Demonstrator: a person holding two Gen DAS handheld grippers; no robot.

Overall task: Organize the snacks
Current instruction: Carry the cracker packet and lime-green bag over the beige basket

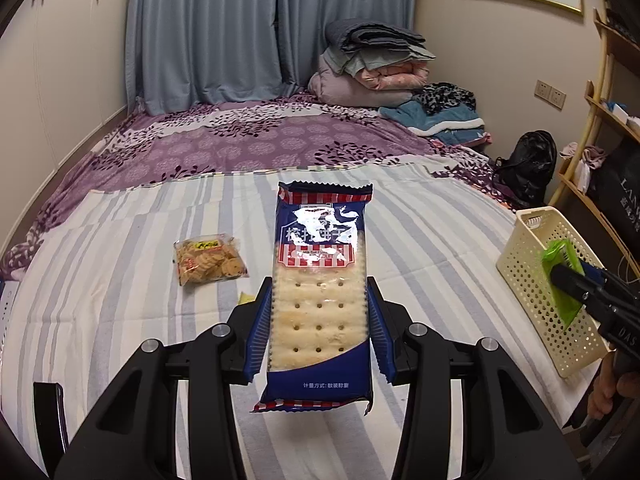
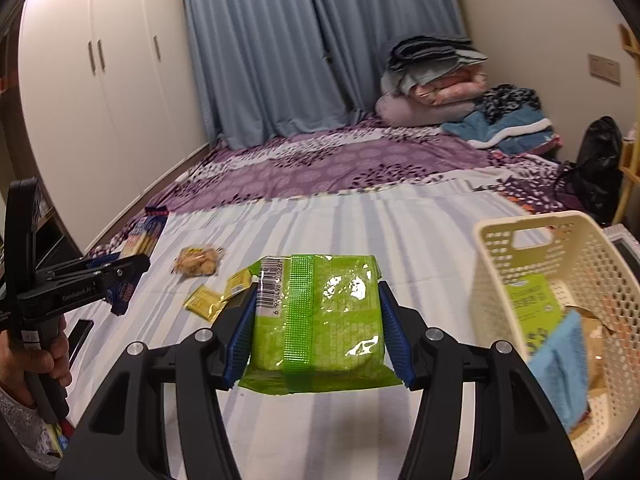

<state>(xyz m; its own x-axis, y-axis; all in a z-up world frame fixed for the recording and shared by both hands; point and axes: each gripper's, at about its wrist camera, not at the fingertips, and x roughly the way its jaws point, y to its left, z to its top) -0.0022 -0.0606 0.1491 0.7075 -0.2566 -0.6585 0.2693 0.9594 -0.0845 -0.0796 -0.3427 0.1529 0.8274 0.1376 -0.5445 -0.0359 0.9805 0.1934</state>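
Left wrist view — our left tongs (image 1: 319,312) clamp a blue cracker pack (image 1: 320,280) left of the cream basket (image 1: 532,280); right tongs (image 2: 316,330) grip a barcoded green packet (image 2: 316,320) beside it.

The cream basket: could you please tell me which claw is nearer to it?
Right. The right claw, holding the green packet, is just beside the cream basket; the left claw is farther off.
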